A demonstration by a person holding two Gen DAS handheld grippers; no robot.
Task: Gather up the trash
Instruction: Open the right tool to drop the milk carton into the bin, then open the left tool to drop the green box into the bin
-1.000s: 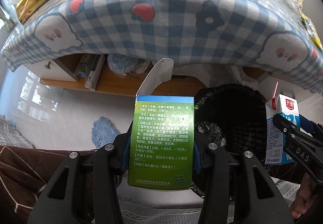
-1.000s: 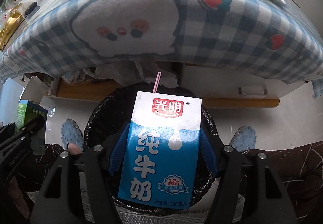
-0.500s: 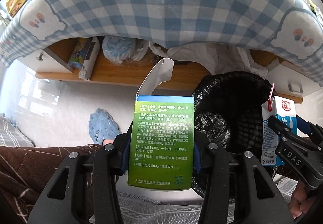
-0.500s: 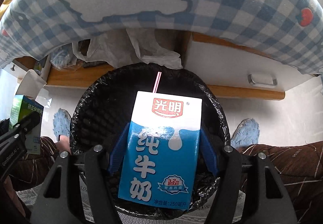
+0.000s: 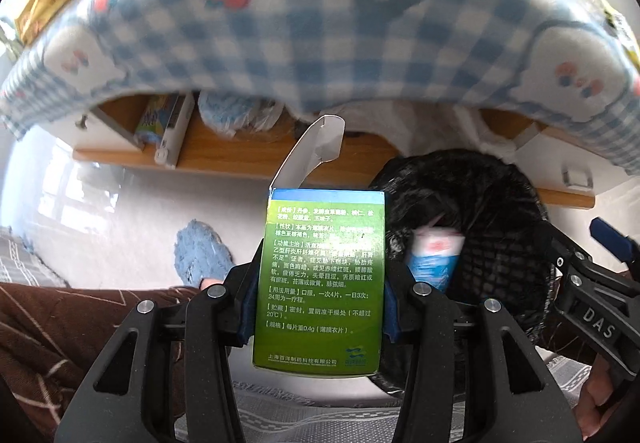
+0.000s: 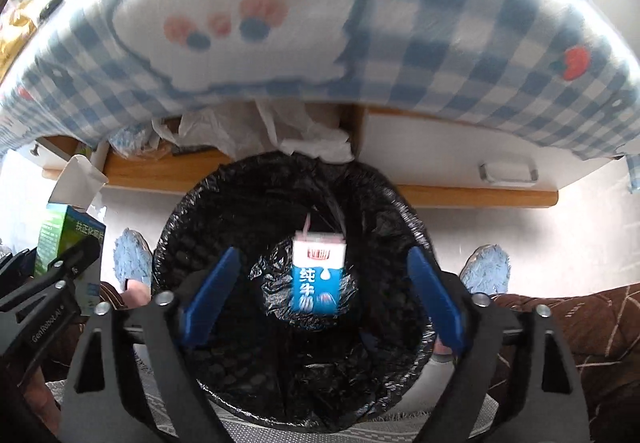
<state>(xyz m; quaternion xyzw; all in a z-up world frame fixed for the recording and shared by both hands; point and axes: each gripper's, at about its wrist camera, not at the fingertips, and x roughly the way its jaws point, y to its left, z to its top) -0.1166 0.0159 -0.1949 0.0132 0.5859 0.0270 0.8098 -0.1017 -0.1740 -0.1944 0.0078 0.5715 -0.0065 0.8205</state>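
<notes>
The right claw [image 6: 320, 295] has just been opening and now stands spread wide with nothing between its blue pads; the milk carton [image 6: 318, 275] sits down inside the black-lined bin [image 6: 412, 243], blurred, so it may not have settled yet. It appears upright, long axis running top to bottom, red-and-white top and pink straw toward the checked tablecloth [image 6: 440, 55]. The left claw [image 5: 320, 307] pinches the green medicine box [image 5: 320, 279] across its narrow sides, long axis along the fingers, its opened white flap pointing away toward the wooden shelf [image 5: 224, 155] under the tabletop. That box hangs beside the bin rather than over it, above bare floor. The likely slip from here: if the left claw lets go where it is, the box lands on the floor by the blue slipper [image 5: 202, 257]; the raised flap could also catch the liner's rim and tip the box outward. It should shift over the opening before release.
</notes>
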